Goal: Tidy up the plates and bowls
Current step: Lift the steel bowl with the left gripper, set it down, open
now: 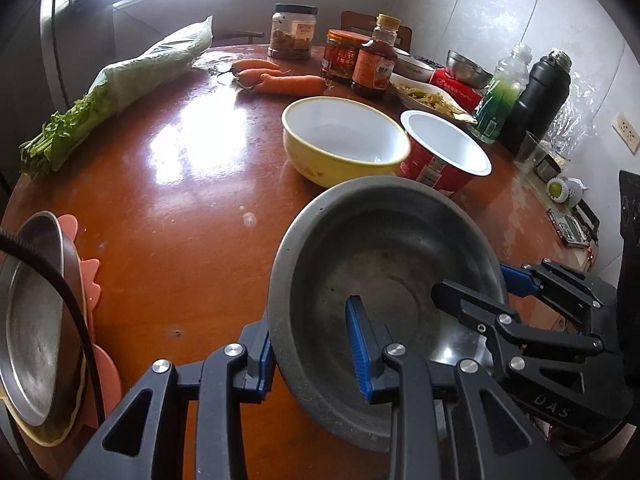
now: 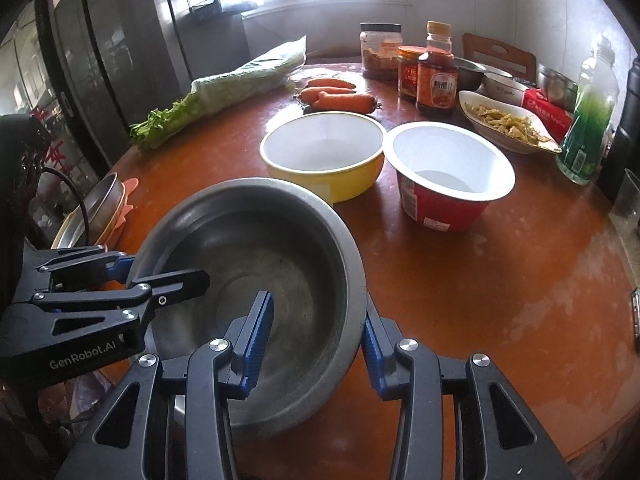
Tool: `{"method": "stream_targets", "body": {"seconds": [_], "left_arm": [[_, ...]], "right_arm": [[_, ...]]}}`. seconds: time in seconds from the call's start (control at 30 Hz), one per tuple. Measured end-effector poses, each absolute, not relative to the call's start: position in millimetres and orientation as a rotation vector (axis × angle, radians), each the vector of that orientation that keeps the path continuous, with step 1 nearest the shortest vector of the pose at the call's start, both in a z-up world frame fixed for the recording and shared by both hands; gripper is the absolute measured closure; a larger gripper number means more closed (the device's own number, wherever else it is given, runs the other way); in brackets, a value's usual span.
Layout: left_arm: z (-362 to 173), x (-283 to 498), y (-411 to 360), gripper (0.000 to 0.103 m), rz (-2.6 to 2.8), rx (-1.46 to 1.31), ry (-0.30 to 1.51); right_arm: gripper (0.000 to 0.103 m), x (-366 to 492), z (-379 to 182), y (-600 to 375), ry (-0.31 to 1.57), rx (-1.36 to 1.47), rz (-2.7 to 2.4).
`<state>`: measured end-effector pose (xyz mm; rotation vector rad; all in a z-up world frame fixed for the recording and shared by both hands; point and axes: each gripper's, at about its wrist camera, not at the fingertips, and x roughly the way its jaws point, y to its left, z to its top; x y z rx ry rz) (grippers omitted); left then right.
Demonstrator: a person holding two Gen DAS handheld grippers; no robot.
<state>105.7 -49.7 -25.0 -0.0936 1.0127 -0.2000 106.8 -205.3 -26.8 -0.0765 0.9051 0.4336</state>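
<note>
A grey metal bowl [image 1: 380, 240] [image 2: 256, 232] hangs over the near part of the brown round table [image 1: 168, 208], held by its rim from two sides. My left gripper [image 1: 312, 352] [image 2: 148, 274] is shut on the bowl's left rim, one blue pad inside and one outside. On the opposite rim my right gripper [image 2: 316, 348] [image 1: 486, 284] is shut the same way. Just behind stand a yellow bowl [image 1: 344, 140] [image 2: 324, 152] and a red paper bowl [image 1: 444, 148] [image 2: 448, 168], both empty. A stack of plates [image 1: 32, 320] [image 2: 96, 204] with a steel one on top sits at the table's left edge.
Farther back lie carrots [image 1: 280, 78], bagged celery [image 1: 120, 88], jars and a sauce bottle [image 1: 374, 64], a dish of food [image 2: 508, 124], a steel bowl [image 1: 468, 66], a green bottle [image 2: 588, 120] and a black flask [image 1: 540, 96]. A black cable [image 1: 68, 300] crosses the plate stack.
</note>
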Motion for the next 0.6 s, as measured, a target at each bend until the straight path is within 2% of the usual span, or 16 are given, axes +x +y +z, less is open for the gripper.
{"method": "stream_targets", "body": {"seconds": [0.6], "left_arm": [[-31.9, 110.4, -44.0, 0.071, -0.206, -0.113, 1.019]], "right_arm": [[0.059, 107.1, -34.2, -199.0, 0.926, -0.076, 0.432]]}}
